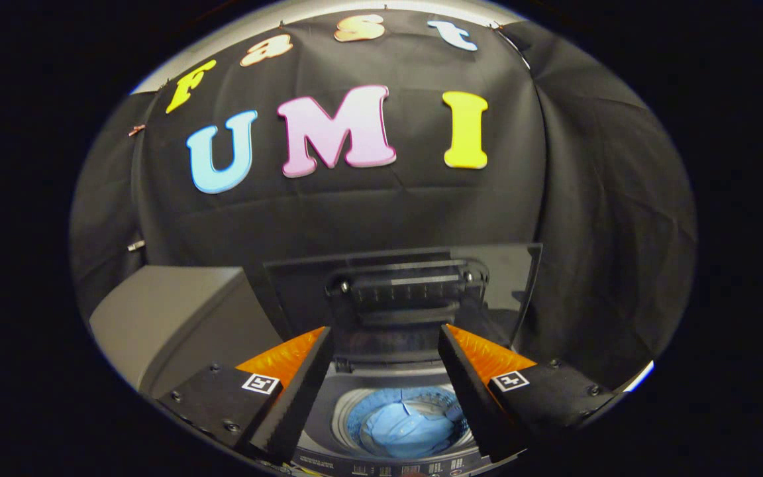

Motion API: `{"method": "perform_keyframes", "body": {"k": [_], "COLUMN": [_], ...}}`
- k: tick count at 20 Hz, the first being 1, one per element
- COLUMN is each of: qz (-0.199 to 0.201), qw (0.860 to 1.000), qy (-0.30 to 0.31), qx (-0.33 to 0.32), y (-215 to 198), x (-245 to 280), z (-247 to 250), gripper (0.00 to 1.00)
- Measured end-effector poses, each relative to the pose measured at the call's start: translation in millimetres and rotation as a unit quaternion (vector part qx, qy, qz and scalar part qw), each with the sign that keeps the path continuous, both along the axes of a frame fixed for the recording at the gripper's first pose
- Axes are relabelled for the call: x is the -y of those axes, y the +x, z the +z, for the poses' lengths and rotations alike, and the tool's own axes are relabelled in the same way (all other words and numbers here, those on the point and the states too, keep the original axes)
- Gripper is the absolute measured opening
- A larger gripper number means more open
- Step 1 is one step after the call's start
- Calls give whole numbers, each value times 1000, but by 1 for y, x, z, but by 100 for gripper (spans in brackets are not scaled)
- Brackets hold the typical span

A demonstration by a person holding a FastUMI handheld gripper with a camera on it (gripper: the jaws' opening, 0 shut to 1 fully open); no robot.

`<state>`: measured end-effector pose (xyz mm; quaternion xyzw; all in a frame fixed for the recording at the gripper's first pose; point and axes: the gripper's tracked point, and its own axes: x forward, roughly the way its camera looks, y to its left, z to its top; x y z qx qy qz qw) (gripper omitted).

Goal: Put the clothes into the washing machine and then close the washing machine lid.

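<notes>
- Here we go: the gripper (385,344) hangs over the washer (328,424), fingers spread wide and pinching nothing.
- Down between the fingers, toward 6 o'clock from the tips, the drum (408,424) is open, and the clothes (408,427) lie in it, a pale blue crumpled bundle.
- So, judging by that, the loading looks done (though I cannot tell whether any garment waits elsewhere).
- The lid (408,285) stands raised just ahead of the fingers at 12 o'clock, a dark see-through panel leaning back toward the black cloth wall.
- Across its middle sits a dark handle block (405,291), the obvious place to take hold.
- My read on handling: the lid is stiff and hinged at the back, probably light enough to tip forward, but smooth and glossy, so pads could slide on the bare panel.
- Better to hook or pinch the handle block, or push the top edge at 12 o'clock, then ease it down; let go early and it may slam.
- The clothes are soft and limp, with no firm grip point, and they sit low enough to clear the closing lid, I'd say.
- At 9 o'clock from the fingers stands a grey box (169,311), just beside the washer.
- The washer's control strip (381,467) shows at 6 o'clock, too small to read.
</notes>
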<state>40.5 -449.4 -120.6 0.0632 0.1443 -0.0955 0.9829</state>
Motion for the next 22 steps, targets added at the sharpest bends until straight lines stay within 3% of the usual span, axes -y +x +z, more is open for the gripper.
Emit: {"method": "perform_keyframes", "body": {"k": [6,14,16,19,22], "qz": [-9,-3,7,-4,1], "qw": [999,996,992,993,991], "qy": [-19,-74,-70,-12,-13], "qx": [34,-57,-101,-121,-130], "y": [57,151,157,153,155], "x": [28,61,59,63,59], "z": [35,1,-21,-34,-33], "gripper": [100,100,100,99,99]}}
